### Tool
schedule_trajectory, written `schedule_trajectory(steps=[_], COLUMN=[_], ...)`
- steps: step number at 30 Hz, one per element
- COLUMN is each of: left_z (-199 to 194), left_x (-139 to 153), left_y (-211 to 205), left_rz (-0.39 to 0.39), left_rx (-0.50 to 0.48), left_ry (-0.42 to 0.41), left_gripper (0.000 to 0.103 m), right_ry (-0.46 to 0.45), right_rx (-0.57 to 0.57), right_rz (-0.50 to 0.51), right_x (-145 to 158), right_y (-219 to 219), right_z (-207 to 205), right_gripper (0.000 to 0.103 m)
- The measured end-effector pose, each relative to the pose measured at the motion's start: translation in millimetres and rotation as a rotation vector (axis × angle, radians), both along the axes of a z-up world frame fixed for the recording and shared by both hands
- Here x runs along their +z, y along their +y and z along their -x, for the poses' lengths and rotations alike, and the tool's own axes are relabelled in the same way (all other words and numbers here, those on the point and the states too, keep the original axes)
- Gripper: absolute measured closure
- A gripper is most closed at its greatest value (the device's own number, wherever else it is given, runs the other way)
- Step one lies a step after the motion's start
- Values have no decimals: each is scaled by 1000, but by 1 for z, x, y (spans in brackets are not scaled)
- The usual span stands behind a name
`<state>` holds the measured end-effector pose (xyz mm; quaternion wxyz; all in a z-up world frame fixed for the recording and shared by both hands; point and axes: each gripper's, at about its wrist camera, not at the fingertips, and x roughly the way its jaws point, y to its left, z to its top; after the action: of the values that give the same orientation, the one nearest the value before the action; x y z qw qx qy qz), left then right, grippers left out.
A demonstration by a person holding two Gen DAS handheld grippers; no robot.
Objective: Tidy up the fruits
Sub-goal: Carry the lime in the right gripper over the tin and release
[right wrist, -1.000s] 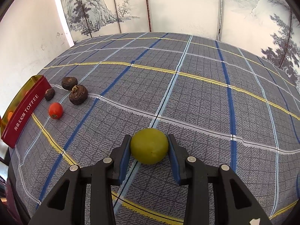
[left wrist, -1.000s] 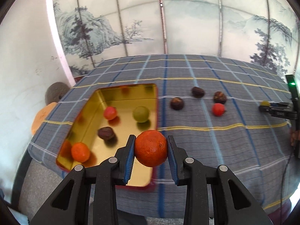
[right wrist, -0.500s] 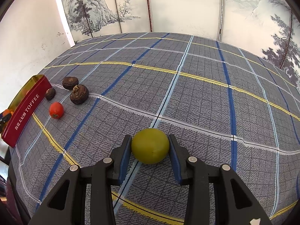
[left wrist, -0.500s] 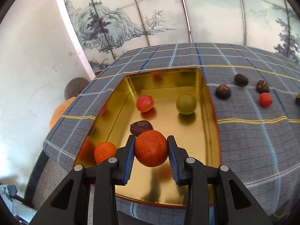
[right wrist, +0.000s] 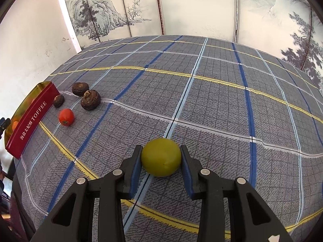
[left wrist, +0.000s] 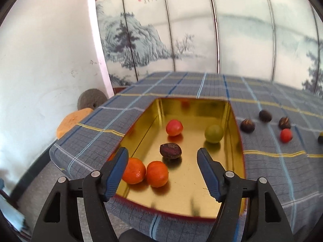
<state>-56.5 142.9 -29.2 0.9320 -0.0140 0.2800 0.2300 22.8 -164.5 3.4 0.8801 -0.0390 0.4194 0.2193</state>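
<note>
- Now your left gripper (left wrist: 162, 168) tilts down over the near end of the gold tin (left wrist: 235, 121); its fingers have just been opening and stand spread, nothing between them.
- Below lie two oranges (left wrist: 157, 173) in the tin.
- Your right gripper (right wrist: 160, 159) slants down, pinching the green fruit (right wrist: 160, 157) over the checked cloth (right wrist: 212, 100).

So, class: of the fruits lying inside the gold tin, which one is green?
The round green fruit near the tin's right wall; the other four inside are red, dark brown and orange.
</note>
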Motion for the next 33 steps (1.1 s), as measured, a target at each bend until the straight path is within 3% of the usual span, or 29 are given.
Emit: schedule_trajectory(steps=[5, 9, 13, 18, 25, 33], left_z=[40, 68, 90, 99, 93, 96], left_x=[-3, -16, -30, -50, -63, -65], left_y=[-2, 2, 6, 12, 13, 22], left_rz=[28, 26, -6, 33, 37, 63], left_rx=[48, 147, 232, 266, 261, 256], left_ry=[-75, -63, -66, -37, 11, 10], left_gripper=[32, 32, 28, 22, 16, 16], right_ry=[-19, -44, -68, -59, 18, 118], right_rx=[28, 97, 213, 407, 604, 643], right_rz=[-29, -64, -115, -167, -151, -130], right_x=[15, 37, 62, 83, 73, 47], right_y=[9, 36, 83, 170, 290, 371], right_z=[11, 20, 31, 45, 53, 43], right_gripper=[69, 69, 69, 69, 69, 69])
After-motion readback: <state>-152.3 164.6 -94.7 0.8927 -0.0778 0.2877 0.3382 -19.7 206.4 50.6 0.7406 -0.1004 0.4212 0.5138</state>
